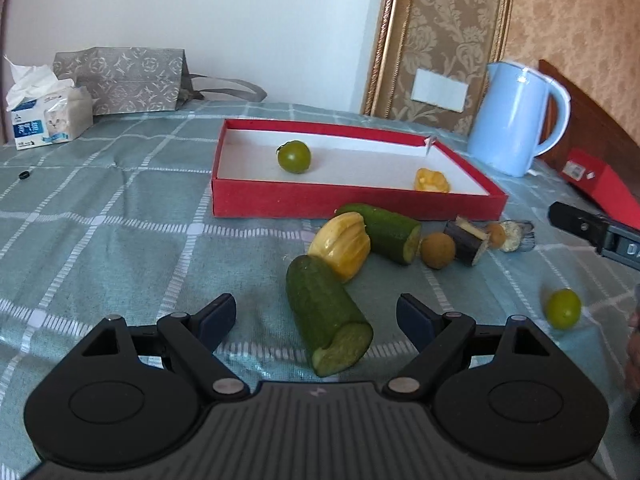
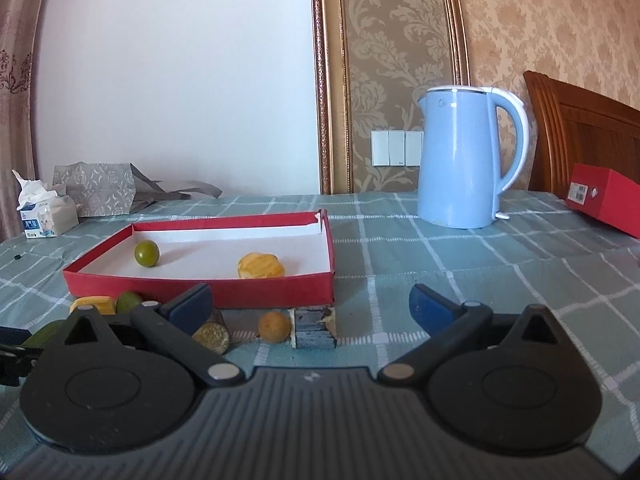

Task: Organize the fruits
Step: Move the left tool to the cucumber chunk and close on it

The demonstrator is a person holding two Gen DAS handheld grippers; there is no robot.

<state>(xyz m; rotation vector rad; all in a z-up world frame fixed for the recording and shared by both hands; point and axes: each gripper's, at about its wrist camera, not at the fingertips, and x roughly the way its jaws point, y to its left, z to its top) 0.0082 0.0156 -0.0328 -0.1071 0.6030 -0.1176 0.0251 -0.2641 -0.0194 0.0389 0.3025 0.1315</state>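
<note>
A red tray (image 1: 280, 200) with a white floor holds a round green fruit (image 1: 294, 156) and a yellow piece (image 1: 431, 181). In front of it lie a yellow ribbed fruit (image 1: 342, 246), two cucumber pieces (image 1: 384, 232), a brown round fruit (image 1: 438, 250) and an eggplant piece (image 1: 468, 240). My left gripper (image 1: 316, 316) is open, and the nearer cucumber piece (image 1: 328, 332) lies between its jaws untouched. My right gripper (image 2: 311, 306) is open wide and empty, just before the brown fruit (image 2: 274, 326) and eggplant piece (image 2: 314, 328). A small green fruit (image 1: 563, 308) lies apart at the right.
A blue kettle (image 2: 460, 160) stands behind the tray's right end. A red box (image 2: 608, 196) lies at the far right beside a wooden headboard. A tissue pack (image 1: 44, 120) and a grey patterned bag (image 1: 124, 80) sit at the back left on the checked cloth.
</note>
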